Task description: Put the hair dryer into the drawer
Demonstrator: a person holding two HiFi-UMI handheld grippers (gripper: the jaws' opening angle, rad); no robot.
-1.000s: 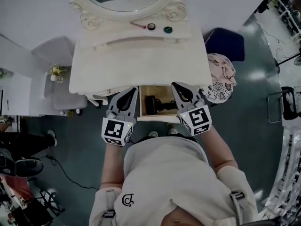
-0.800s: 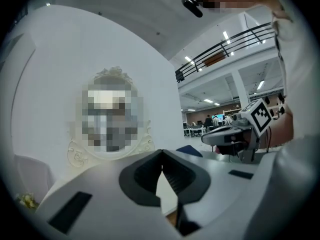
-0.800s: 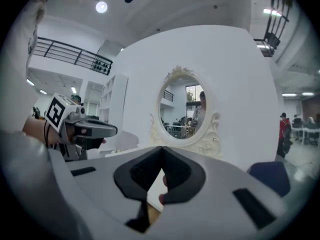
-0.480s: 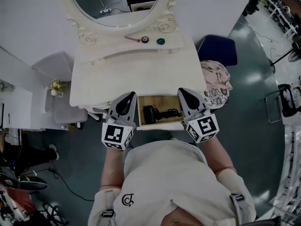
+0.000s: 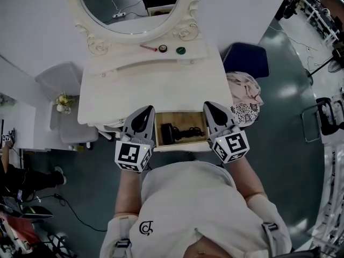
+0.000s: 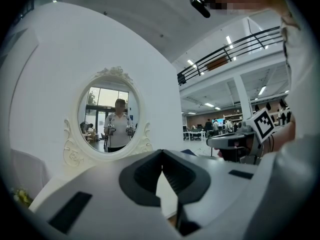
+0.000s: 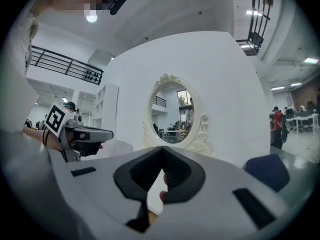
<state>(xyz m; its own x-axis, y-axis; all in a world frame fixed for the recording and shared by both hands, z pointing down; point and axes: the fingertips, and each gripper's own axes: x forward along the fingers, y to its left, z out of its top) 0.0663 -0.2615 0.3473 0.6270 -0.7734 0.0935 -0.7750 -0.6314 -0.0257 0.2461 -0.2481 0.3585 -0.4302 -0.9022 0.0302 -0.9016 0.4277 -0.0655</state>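
The hair dryer (image 5: 173,131) is black and lies with its cord inside the open wooden drawer (image 5: 180,144) at the front of the white dressing table (image 5: 150,85). My left gripper (image 5: 145,112) hovers at the drawer's left side, shut and empty; in the left gripper view its tips (image 6: 161,153) meet with nothing between them. At the drawer's right side hangs my right gripper (image 5: 210,108), also shut with nothing in it (image 7: 161,149). Both point level toward the oval mirror (image 5: 129,4), apart from the dryer.
A red stick (image 5: 146,47), a black round pot (image 5: 163,48) and a green one (image 5: 181,50) sit on the shelf under the mirror. A blue chair (image 5: 247,58) with patterned cloth (image 5: 244,98) stands right of the table; a grey seat (image 5: 62,82) and flowers (image 5: 63,101) stand left.
Both grippers have risen a little, and the right one has shifted right to the drawer's edge. The drawer stays open with the dryer lying inside.
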